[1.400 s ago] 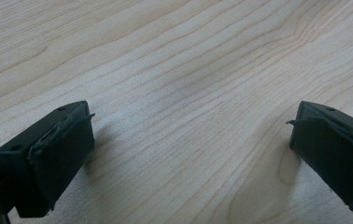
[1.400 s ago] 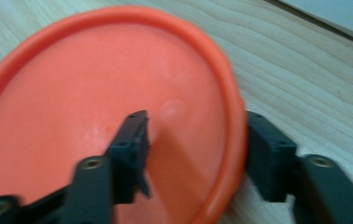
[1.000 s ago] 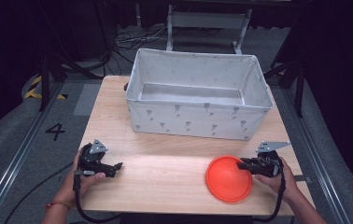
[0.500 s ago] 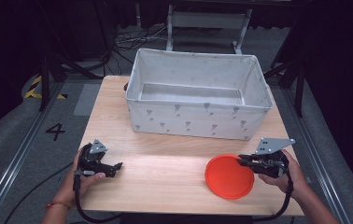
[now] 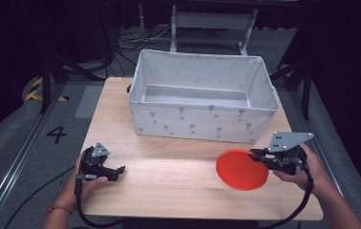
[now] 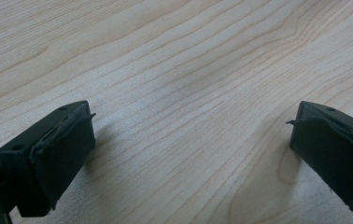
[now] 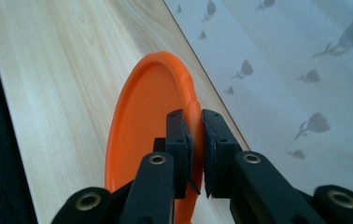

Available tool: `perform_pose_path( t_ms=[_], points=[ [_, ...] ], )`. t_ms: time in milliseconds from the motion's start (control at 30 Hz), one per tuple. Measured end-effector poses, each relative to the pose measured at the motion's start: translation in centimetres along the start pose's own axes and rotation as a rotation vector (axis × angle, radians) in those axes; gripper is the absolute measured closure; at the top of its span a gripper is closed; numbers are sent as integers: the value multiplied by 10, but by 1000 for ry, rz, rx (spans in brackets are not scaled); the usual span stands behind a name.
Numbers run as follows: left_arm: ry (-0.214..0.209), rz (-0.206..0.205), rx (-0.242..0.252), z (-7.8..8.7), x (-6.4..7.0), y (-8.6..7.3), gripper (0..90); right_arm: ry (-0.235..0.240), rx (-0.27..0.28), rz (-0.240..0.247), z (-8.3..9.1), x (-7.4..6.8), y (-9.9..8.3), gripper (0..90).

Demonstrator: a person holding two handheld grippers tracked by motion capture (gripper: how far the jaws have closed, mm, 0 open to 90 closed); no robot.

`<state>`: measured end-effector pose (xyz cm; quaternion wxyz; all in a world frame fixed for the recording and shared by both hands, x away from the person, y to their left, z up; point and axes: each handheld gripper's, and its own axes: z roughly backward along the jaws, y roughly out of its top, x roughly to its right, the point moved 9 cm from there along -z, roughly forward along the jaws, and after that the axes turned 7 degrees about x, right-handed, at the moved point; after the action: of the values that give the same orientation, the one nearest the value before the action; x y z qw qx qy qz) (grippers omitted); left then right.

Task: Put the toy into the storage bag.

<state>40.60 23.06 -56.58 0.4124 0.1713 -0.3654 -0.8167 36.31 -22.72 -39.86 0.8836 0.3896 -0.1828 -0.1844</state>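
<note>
Orange plate (image 5: 242,169) at the table's (image 5: 169,176) near right, in front of the bin (image 5: 202,102), a bit short of its patterned wall. Right gripper (image 5: 256,155) clamped on the plate's rim, jaws pinched tight on either side of the edge in the right gripper view (image 7: 194,149). Left gripper (image 5: 119,170) over at the near left, well apart from the plate, resting low on bare wood, jaws spread wide with nothing between them (image 6: 188,140). Bin looks empty inside from the high view.
</note>
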Motion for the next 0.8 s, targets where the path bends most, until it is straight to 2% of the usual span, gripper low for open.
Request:
perform_pose_path(
  t_ms=[300,533,633,800],
  points=[
    [-1,-2,0,0,0,0,5,-9,53,33,27,10,20,823],
    [-1,-1,0,0,0,0,5,-28,68,60,43,15,35,823],
    [-1,-2,-1,0,0,0,5,-28,85,63,51,20,46,823],
    [0,-1,0,0,0,0,5,-62,110,71,58,30,64,823]
  ],
)
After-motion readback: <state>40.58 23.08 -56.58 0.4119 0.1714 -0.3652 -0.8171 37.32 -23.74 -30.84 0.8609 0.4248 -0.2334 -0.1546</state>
